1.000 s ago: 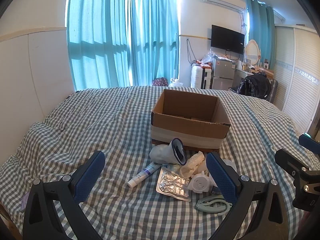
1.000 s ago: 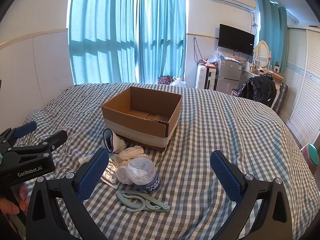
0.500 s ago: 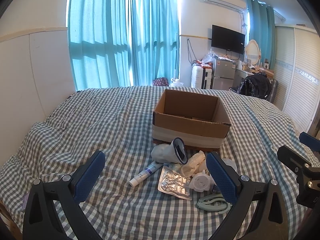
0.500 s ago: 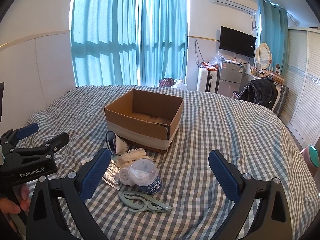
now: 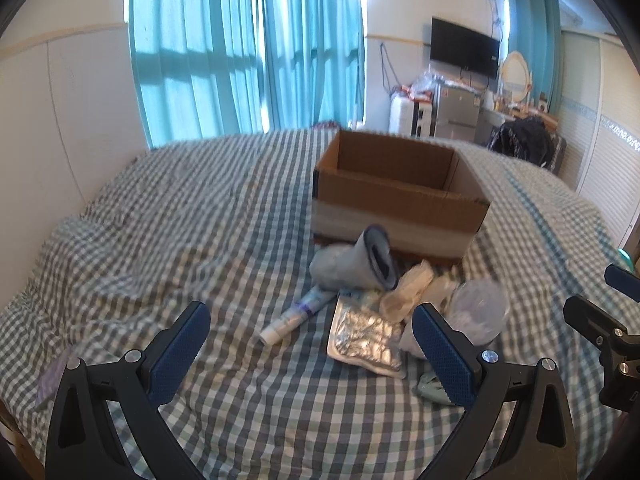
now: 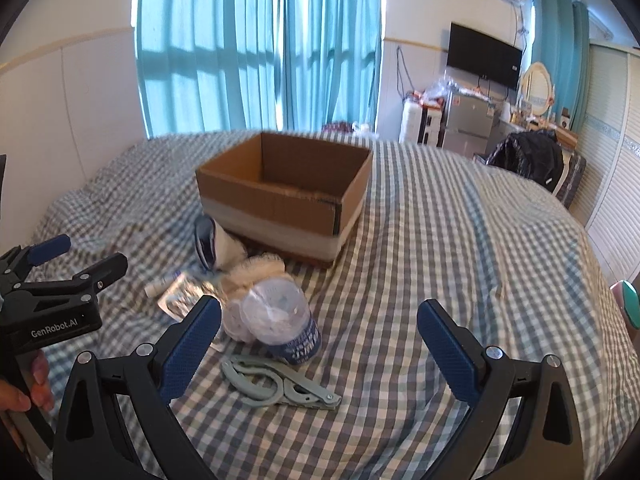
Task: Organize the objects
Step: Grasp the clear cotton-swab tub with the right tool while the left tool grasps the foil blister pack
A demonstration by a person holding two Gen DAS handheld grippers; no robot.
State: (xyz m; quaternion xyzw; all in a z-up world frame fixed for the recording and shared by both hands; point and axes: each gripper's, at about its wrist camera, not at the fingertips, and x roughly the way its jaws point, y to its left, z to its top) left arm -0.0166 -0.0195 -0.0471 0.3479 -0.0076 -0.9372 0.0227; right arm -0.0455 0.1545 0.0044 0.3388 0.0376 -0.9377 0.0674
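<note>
The left hand-held gripper (image 5: 310, 342) hovers low over a bed, its two blue-padded fingers spread wide with nothing between them. The right hand-held gripper (image 6: 320, 338) hovers beside it, equally wide and empty.

Just beyond the left gripper, a small heap of things lies on the grey and white checked bedspread (image 5: 192, 232). A white toothpaste tube (image 5: 298, 314) lies at an angle, touching a crinkled silver foil packet (image 5: 366, 336). Behind them a rolled pale grey sock (image 5: 354, 262) with a dark opening rests against the front of the box. A cream cloth bundle (image 5: 408, 290) sits to its right, next to a clear plastic jar (image 5: 478, 310) lying on its side.

From the right wrist view, the same jar (image 6: 282, 322) shows a blue label, and pale grey-green folding scissors (image 6: 276, 384) lie flat just in front of it, between the right gripper's fingers.

An open brown cardboard box (image 5: 400, 196) stands upright on the bed just behind the heap; its inside is mostly hidden.

Teal curtains (image 6: 256, 48) cover the windows behind the bed.
</note>
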